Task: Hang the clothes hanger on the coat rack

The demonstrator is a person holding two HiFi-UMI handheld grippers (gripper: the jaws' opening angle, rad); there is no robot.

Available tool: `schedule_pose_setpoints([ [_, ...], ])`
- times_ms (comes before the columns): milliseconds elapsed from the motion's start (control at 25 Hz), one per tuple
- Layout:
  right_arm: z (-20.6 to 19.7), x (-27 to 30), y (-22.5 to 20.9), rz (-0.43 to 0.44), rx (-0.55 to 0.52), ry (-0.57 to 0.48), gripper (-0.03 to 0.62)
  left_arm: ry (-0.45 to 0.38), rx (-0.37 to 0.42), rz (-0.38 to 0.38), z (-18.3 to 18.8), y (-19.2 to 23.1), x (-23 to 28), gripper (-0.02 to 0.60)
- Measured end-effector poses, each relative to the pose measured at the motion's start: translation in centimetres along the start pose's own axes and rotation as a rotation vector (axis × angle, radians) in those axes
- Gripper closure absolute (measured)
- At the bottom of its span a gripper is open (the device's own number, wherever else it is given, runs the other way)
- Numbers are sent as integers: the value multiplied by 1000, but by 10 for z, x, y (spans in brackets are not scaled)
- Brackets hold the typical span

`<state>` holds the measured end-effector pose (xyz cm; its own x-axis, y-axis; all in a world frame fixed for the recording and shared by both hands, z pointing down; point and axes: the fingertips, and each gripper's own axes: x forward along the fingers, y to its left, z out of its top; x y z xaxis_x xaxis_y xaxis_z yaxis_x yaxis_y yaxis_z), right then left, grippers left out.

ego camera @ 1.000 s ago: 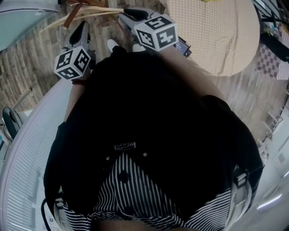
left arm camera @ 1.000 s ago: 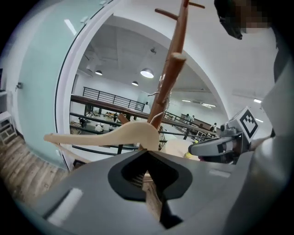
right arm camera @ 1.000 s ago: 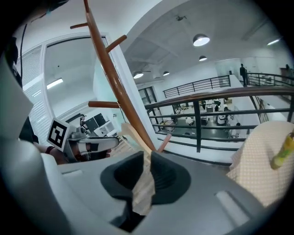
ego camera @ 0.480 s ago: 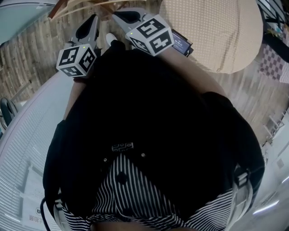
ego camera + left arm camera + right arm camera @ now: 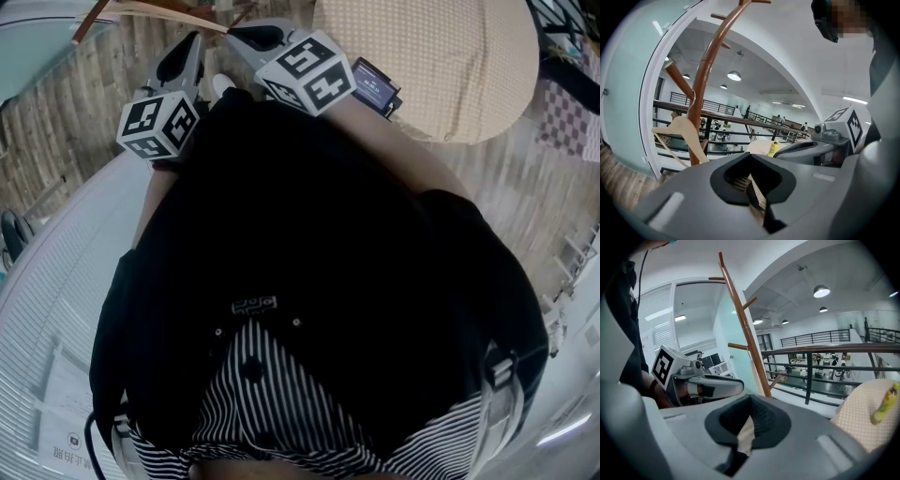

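The pale wooden clothes hanger (image 5: 684, 134) hangs from a branch of the brown wooden coat rack (image 5: 706, 70). Facing the rack, the left tool (image 5: 751, 183) and the right tool (image 5: 746, 426) are both clenched and empty.

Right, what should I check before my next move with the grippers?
1. Wooden clothes hanger on the coat rack: ok. Its hook sits at a low peg.
2. Hook fully seated over that peg: cannot tell, too small in the left gripper view.
3. Hanger hanging level: not ok, it looks tilted, with one arm lower.
4. Left gripper free of the hanger: ok, jaws together with nothing between them.
5. Right gripper free: ok, jaws shut and empty.
6. Both grippers clear of the rack's pole: ok, it stands apart from the jaws in both gripper views.
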<state>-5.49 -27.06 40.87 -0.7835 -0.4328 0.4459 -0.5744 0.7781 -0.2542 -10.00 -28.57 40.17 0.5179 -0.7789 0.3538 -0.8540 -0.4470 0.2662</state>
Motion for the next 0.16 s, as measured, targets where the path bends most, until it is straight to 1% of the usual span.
schedule_pose_setpoints([
  [160, -3, -9, 11, -4, -8, -7, 592, 1, 12, -14, -5, -11, -8, 578],
])
